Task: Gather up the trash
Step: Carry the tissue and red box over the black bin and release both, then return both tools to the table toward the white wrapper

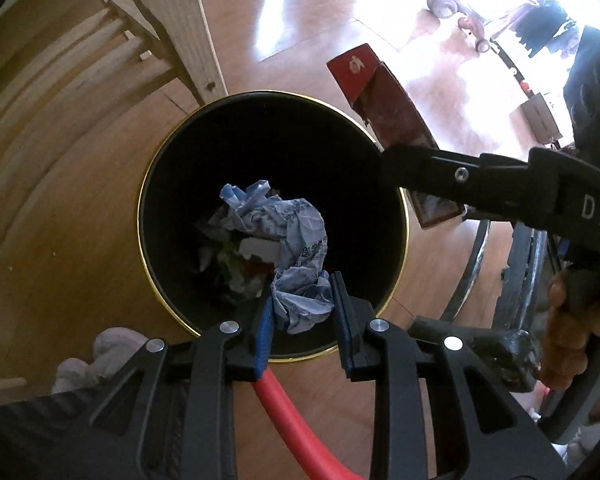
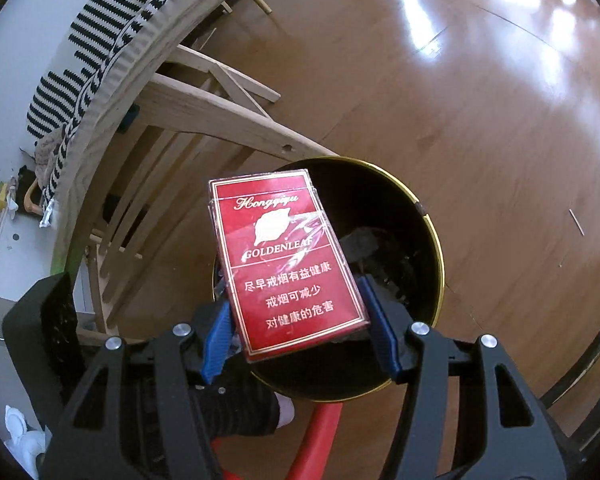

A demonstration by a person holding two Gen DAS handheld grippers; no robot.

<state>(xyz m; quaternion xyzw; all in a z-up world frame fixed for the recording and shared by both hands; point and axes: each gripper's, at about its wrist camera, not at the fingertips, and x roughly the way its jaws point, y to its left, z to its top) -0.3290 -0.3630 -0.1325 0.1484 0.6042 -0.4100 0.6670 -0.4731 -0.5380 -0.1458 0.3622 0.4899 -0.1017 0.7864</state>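
- The wooden floor [image 2: 440, 92] filled most of both views, with a pale wooden frame [image 2: 204, 112] at the upper left.
- A black bin [image 1: 168, 184] with a gold rim sat mid-frame in the left wrist view, trash lying at its bottom.
- The right gripper [image 2: 296, 332] clamped a red cigarette pack [image 2: 288, 268] over the bin's opening.
- The left gripper [image 1: 302, 308] pinched a crumpled blue-and-white wrapper [image 1: 300, 300] at the bin's lower edge.

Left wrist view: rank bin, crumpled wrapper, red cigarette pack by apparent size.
1. Black bin, by far the largest.
2. Crumpled wrapper and red cigarette pack look similar in area. Both hang above the bin at unknown depths, so no ranking between them.
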